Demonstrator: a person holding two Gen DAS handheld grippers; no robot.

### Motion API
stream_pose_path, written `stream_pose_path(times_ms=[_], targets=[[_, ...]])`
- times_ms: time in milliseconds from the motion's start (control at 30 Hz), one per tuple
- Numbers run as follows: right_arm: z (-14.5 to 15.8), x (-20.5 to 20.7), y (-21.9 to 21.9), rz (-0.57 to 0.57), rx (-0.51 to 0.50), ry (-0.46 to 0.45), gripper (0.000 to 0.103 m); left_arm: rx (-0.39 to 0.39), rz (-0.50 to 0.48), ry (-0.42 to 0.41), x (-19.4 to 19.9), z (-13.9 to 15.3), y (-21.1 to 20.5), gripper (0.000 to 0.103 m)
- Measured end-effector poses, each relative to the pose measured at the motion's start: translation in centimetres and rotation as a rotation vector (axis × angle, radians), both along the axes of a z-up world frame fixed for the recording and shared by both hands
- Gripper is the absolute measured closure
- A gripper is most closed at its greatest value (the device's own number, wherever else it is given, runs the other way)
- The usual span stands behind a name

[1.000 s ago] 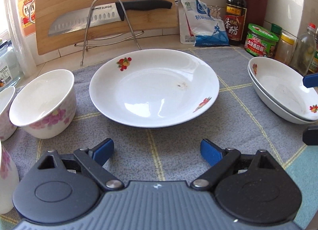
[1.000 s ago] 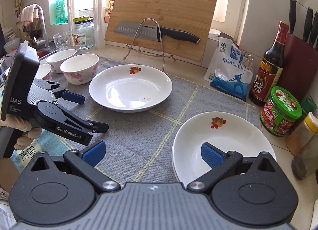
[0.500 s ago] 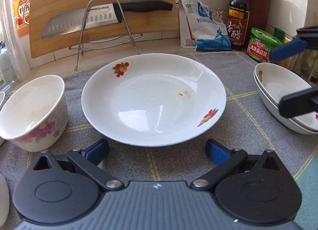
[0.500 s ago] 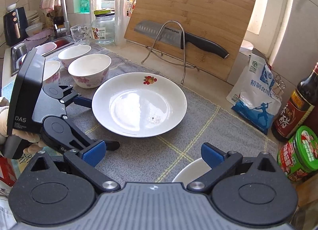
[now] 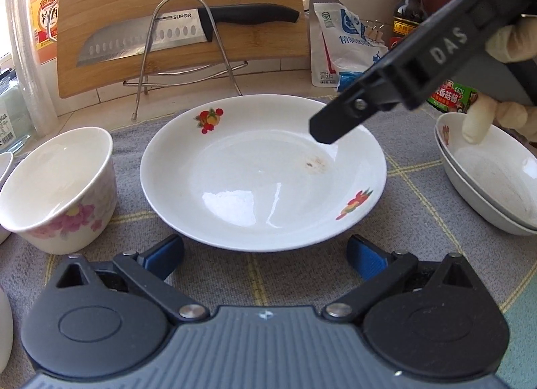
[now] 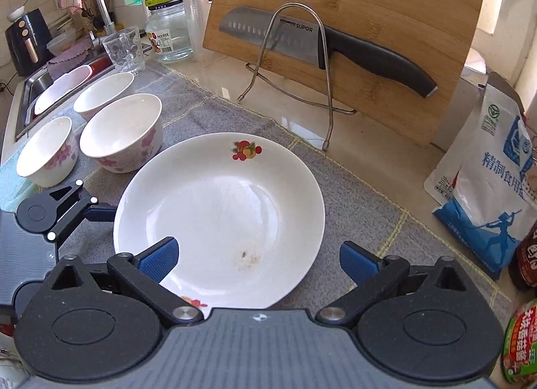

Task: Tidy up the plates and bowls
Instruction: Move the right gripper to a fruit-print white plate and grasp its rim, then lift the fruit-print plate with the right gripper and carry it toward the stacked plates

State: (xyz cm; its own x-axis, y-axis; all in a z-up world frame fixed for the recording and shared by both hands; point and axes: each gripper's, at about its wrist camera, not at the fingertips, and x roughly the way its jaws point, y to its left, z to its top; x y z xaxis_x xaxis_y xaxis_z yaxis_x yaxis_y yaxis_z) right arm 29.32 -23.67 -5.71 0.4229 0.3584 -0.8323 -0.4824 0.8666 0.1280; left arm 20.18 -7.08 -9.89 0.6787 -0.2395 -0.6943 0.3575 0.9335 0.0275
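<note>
A white plate with fruit prints (image 5: 261, 174) lies on the grey cloth; it also shows in the right wrist view (image 6: 221, 217). My left gripper (image 5: 265, 256) is open and empty, just short of the plate's near rim. My right gripper (image 6: 258, 259) is open and empty, hovering over the plate's right rim; its body (image 5: 402, 70) reaches in over the plate in the left wrist view. Two stacked white plates (image 5: 486, 177) sit to the right. Three white floral bowls (image 6: 120, 132) stand left of the plate; one shows in the left wrist view (image 5: 57, 187).
A cutting board with a knife (image 6: 335, 43) on a wire stand leans behind the plate. A salt bag (image 6: 486, 194), sauce bottle (image 5: 409, 13) and green-lidded jar (image 6: 520, 342) stand at the right. A glass (image 6: 124, 50), a jar and the sink (image 6: 60, 83) are at the far left.
My right gripper has swung left from the stacked plates to over the single plate's right rim. My left gripper has crept closer to the plate's near rim. Both stayed open.
</note>
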Motion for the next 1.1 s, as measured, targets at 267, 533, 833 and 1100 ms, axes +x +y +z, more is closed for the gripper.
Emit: stream_pose_path(times_ms=[267, 533, 833, 1100], targets=[[-2.1, 4.1, 0.3, 0.046, 0.04, 0.097, 0.0, -0.005, -0.007, -0.004, -0.1, 0.1, 0.1, 0.0], [-3.1, 7.1, 0.8, 0.083, 0.064, 0.153, 0.0, 0.005, -0.022, -0.008, -0.1, 0.2, 0.1, 0.0], [-3.7, 9.2, 1.3, 0.107, 0.1, 0.194, 0.005, 0.008, -0.003, -0.037, -0.3, 0.4, 0.7, 0.001], [-3.9, 9.7, 1.5, 0.14, 0.136, 0.239, 0.009, 0.002, -0.009, -0.046, -0.3, 0.6, 0.7, 0.001]])
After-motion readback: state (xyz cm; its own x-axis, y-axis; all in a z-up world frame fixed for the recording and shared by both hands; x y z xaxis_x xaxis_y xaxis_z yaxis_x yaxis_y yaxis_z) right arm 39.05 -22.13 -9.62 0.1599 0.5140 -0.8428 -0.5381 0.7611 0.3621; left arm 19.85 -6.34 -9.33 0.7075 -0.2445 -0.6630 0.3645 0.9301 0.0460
